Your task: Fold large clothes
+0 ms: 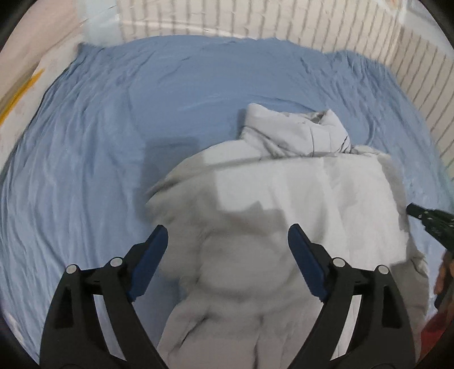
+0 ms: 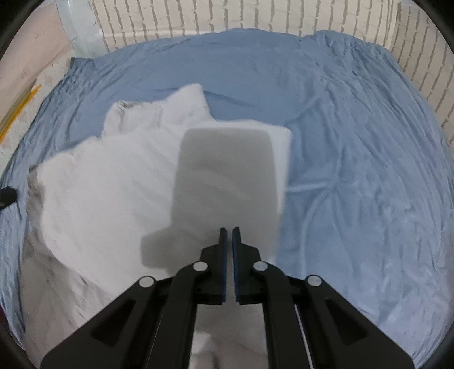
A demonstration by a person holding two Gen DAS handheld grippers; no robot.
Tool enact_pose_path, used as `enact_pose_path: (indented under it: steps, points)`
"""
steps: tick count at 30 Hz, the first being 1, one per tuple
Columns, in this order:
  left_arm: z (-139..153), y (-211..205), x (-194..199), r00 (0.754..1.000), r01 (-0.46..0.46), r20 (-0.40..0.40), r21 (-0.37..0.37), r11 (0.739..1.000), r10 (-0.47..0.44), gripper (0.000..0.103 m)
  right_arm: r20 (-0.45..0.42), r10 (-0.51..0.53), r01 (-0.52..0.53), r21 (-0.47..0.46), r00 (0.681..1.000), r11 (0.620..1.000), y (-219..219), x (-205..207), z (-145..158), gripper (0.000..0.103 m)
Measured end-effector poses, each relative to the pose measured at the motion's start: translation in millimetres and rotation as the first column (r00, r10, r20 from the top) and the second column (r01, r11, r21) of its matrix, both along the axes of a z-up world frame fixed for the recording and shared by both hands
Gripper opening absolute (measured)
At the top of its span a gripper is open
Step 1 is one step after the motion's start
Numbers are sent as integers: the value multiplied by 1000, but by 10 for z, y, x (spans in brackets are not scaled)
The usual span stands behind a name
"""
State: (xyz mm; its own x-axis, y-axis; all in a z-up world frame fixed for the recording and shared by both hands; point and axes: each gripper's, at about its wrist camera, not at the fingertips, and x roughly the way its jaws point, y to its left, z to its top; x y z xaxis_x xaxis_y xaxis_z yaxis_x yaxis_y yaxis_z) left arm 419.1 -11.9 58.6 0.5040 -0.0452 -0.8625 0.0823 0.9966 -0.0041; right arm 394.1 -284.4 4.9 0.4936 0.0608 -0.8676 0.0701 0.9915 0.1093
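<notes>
A large pale grey hooded garment (image 1: 283,198) lies on a bed covered with a wrinkled blue sheet (image 1: 99,127). The garment sits toward the near edge of the bed, with its hood (image 1: 295,133) bunched up and pointing toward the far edge, where a white brick wall (image 1: 312,20) stands behind the sheet. The body of the garment is partly folded over itself; creases and soft shadows run across its surface.

Left gripper (image 1: 227,238): released. Its blue-padded fingers (image 1: 150,261) stand wide apart above the garment's lower body. Nothing lies between the pads, and neither pad presses on the cloth. No earlier view is available to compare.

Right gripper (image 2: 229,235): clenched. Its two fingers are drawn almost together, with only a thin slit between the pads. Whether any cloth is pinched in that slit cannot be told; a grey shadow falls on the garment (image 2: 113,184) directly ahead of the tips, and the fabric there is blurred. In the left wrist view, the black tip of the right gripper (image 1: 425,218) appears at the garment's right side, with part of a person's hand (image 1: 444,272) just below it.

In the right wrist view the sheet (image 2: 354,170) lies bare to the right of the garment, reaching to the brick wall (image 2: 255,17).
</notes>
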Motion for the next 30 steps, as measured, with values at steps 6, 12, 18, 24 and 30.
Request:
enact_pose_path:
  steps: [6, 12, 18, 24, 30]
  points:
    - [-400, -376, 377, 995, 54, -88, 104, 993, -44, 77, 15, -10, 8, 116, 1000, 993, 297, 366, -64, 5]
    - [-700, -421, 261, 987, 84, -147, 141, 987, -63, 77, -58, 8, -3, 84, 998, 996, 388, 554, -406, 5]
    - [-897, -390, 432, 979, 89, -195, 119, 989, -65, 79, -108, 46, -45, 13, 993, 999, 468, 574, -635, 3]
    - [-989, -406, 559, 974, 100, -214, 135, 986, -69, 80, -153, 37, -33, 28, 988, 999, 447, 680, -776, 1]
    - [-1050, -401, 628, 970, 118, -229, 147, 982, -82, 81, -152, 37, -34, 26, 988, 999, 452, 698, -852, 1]
